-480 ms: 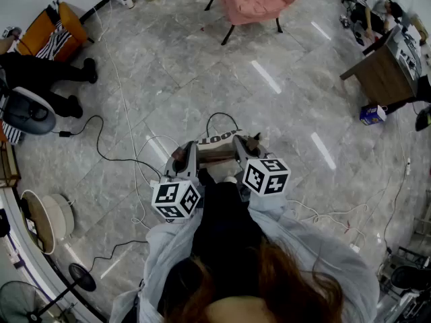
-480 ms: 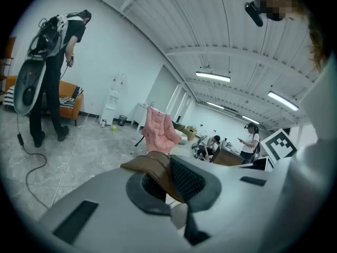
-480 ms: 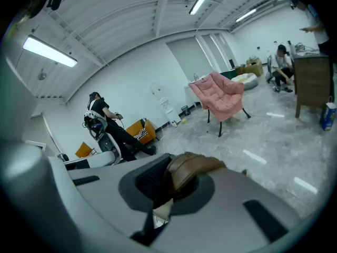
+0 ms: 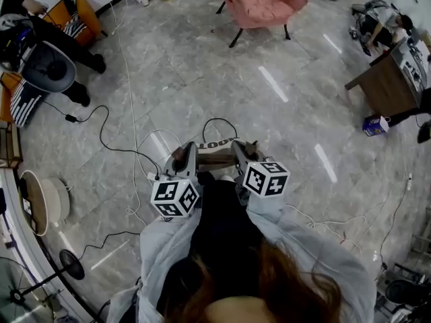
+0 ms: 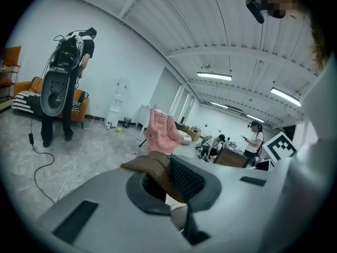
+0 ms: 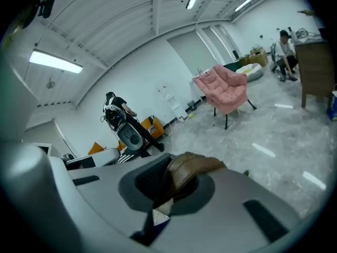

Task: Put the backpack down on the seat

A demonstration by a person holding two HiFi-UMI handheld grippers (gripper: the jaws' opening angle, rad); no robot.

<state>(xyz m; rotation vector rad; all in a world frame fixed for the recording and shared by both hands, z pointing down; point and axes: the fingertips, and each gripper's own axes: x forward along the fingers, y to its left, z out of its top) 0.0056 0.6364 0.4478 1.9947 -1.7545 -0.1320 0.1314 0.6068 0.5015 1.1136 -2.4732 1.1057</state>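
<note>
- Backpack (image 4: 219, 145) has not reached its seat. The pink armchair (image 4: 261, 0) stands well apart from it, across the marble floor (image 4: 202, 79), with nothing seen lying on it.
- Location of the backpack: directly in front of the person, between the two tools. It appears to be carried clear of the floor, and only its top edge, with some lettering, and its brown straps show.
- Left hand-held gripper (image 4: 183, 156): jaws pressed together, pinching a brown strap (image 5: 152, 167).
- Right hand-held gripper (image 4: 242, 151): jaws likewise closed, clamped on the other brown strap (image 6: 190, 170).
- Judgement: the pickup is done. The carry across to the armchair, the lowering onto the seat and the release remain.
- View comparison: the head view alone shows the whole route, including loose cables (image 4: 114, 147) on the floor. The two gripper views alone show each strap gripped between the pads, and both show the armchair ahead. Neither shows the backpack's body.
</note>
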